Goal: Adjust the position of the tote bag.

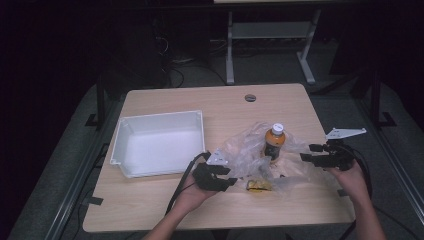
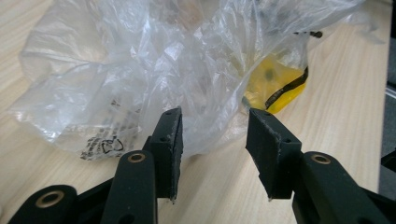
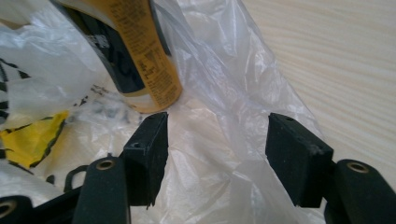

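Note:
A crumpled clear plastic bag (image 1: 245, 145) lies on the wooden table (image 1: 165, 205). An orange bottle with a white cap (image 1: 274, 142) stands upright in it. A small yellow packet (image 1: 260, 185) lies at the bag's near edge. My left gripper (image 1: 231, 179) is open at the bag's left side, its jaws just short of the plastic (image 2: 154, 70), with the yellow packet (image 2: 280, 86) ahead to the right. My right gripper (image 1: 306, 153) is open at the bag's right side, over the plastic (image 3: 219, 154), with the bottle (image 3: 135, 56) just beyond its left jaw.
A white rectangular bin (image 1: 157, 142) stands left of the bag, holding nothing. A round cable hole (image 1: 250, 97) sits near the table's far edge. Bare wood lies along the near edge and far side. Beyond the table are a dark floor and a white table frame (image 1: 270, 45).

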Demonstrator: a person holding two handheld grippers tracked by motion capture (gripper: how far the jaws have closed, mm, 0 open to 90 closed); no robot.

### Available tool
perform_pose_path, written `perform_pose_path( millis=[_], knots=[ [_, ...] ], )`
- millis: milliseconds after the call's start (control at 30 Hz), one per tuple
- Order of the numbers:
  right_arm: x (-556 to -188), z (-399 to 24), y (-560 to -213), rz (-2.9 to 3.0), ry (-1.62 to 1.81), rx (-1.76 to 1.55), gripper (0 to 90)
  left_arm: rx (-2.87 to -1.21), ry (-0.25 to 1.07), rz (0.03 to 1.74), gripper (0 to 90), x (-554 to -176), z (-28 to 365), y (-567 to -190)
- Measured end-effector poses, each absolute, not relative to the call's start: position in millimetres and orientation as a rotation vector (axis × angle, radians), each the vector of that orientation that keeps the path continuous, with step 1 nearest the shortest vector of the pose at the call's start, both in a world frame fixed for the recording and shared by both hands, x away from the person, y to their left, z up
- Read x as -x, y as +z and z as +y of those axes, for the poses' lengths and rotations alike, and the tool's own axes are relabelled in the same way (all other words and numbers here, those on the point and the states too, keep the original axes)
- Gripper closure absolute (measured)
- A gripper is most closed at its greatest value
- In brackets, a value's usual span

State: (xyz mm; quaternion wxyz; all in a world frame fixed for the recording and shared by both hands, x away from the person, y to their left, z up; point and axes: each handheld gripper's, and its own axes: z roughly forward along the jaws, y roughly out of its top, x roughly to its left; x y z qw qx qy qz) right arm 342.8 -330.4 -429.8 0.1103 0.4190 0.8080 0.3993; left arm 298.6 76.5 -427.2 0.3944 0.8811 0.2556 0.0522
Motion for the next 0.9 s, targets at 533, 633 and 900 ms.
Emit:
perform_pose_path(
  millis=[533,633,900],
  knots=[
    [-330.2,-326.2,-407.5,2.378,1.228,-1.098,35.2,-2.224,0.143,0.661,50.1,-289.2,98.3,-423.8],
    [-328.6,-324.2,-405.0,2.389,1.221,-1.082,34.2,-2.212,0.143,0.672,49.4,-286.8,101.6,-423.6],
    [-325.8,-323.2,-401.5,2.41,1.215,-1.068,32.5,-2.183,0.154,0.685,47.0,-282.8,115.3,-422.7]
  ],
)
